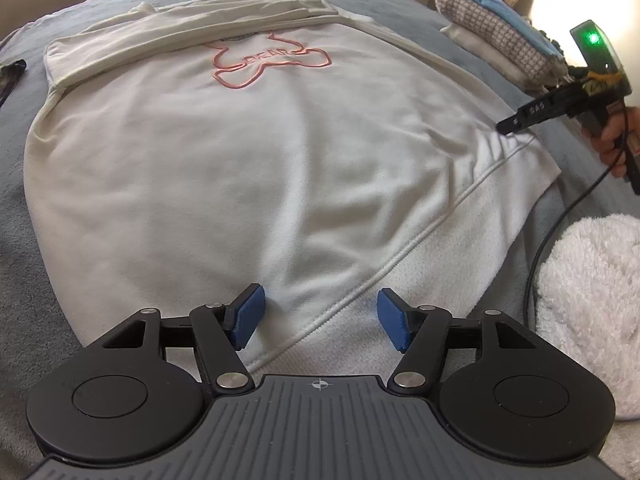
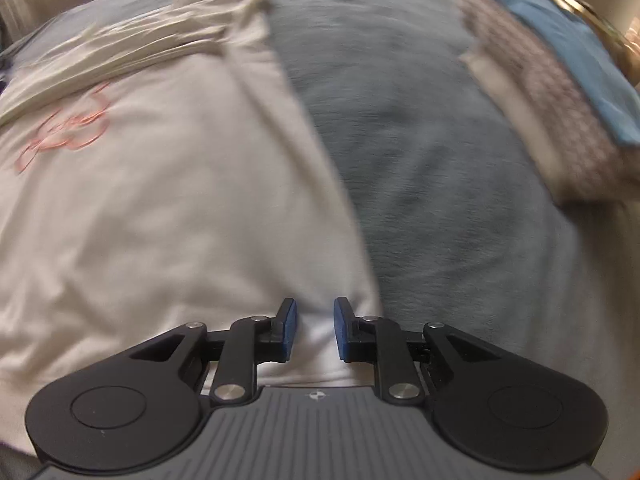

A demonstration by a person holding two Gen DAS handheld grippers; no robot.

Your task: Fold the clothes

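Cream sweatshirt (image 1: 224,152) lies spread flat on the grey bed cover (image 2: 420,168), front up, with a pink outline motif (image 1: 268,62) on the chest. One sleeve (image 1: 168,40) is folded across the upper part, above the motif. The ribbed hem band (image 1: 360,292) runs diagonally across the near end, partly turned so its inner side shows.

My left gripper (image 1: 320,318) hangs over the hem. Its jaws stand well apart, blue pads (image 1: 250,316) clear of the cloth on both sides; the fabric lies under the gap and nothing is pinched.

My right gripper (image 2: 315,330) sits above the sweatshirt's right side edge, where the cream cloth meets the bed cover. Its jaws are narrowed to a small gap. White cloth shows in that gap, but the pads do not press it, so I hold nothing. This view is smeared by motion. From the left wrist view the same gripper (image 1: 506,126) shows side-on near the right hem corner, tips just above the cloth, my hand (image 1: 612,140) on its handle and a black cable (image 1: 560,232) trailing down.

A stack of folded clothes (image 1: 500,36) sits at the far right of the bed, well apart from the sweatshirt. A white fluffy item (image 1: 592,304) lies at near right.
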